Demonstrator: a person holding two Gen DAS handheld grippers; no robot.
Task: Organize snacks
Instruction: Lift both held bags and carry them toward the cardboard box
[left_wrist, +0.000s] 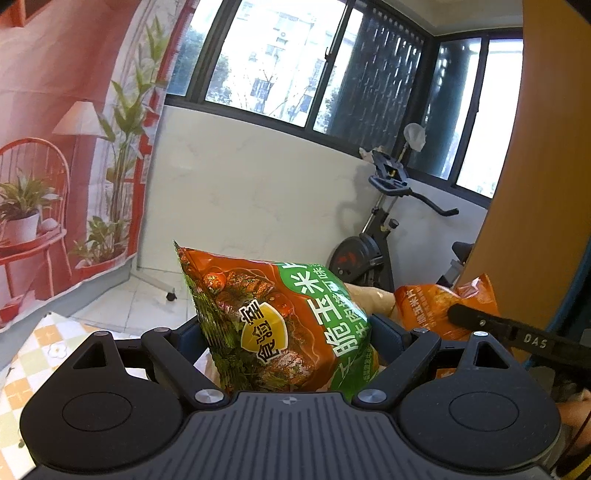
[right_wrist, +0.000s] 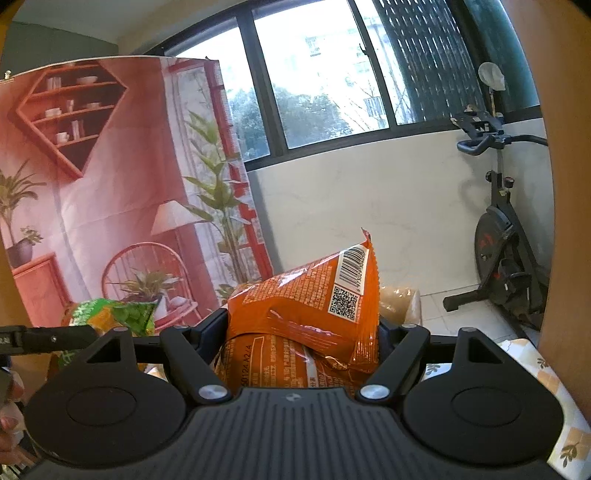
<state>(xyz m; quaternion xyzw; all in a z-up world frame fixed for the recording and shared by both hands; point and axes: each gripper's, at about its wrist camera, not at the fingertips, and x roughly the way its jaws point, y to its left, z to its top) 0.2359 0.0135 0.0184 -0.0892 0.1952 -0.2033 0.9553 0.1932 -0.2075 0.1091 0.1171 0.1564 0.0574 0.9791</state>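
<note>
My left gripper (left_wrist: 291, 332) is shut on a green and orange snack bag (left_wrist: 273, 317) and holds it up in the air, tilted. My right gripper (right_wrist: 301, 325) is shut on an orange snack bag (right_wrist: 306, 314), its back with a barcode and QR code facing the camera. The orange bag also shows at the right of the left wrist view (left_wrist: 443, 302), with the right gripper's arm in front of it. The green bag shows at the left of the right wrist view (right_wrist: 110, 314). Both bags are lifted side by side.
A checkered tablecloth (left_wrist: 40, 354) lies below, also at lower right in the right wrist view (right_wrist: 554, 376). A clear bag of tan snacks (right_wrist: 400, 299) sits behind the orange bag. A printed backdrop (right_wrist: 110, 184), an exercise bike (right_wrist: 506, 236) and an orange panel (left_wrist: 517, 147) stand around.
</note>
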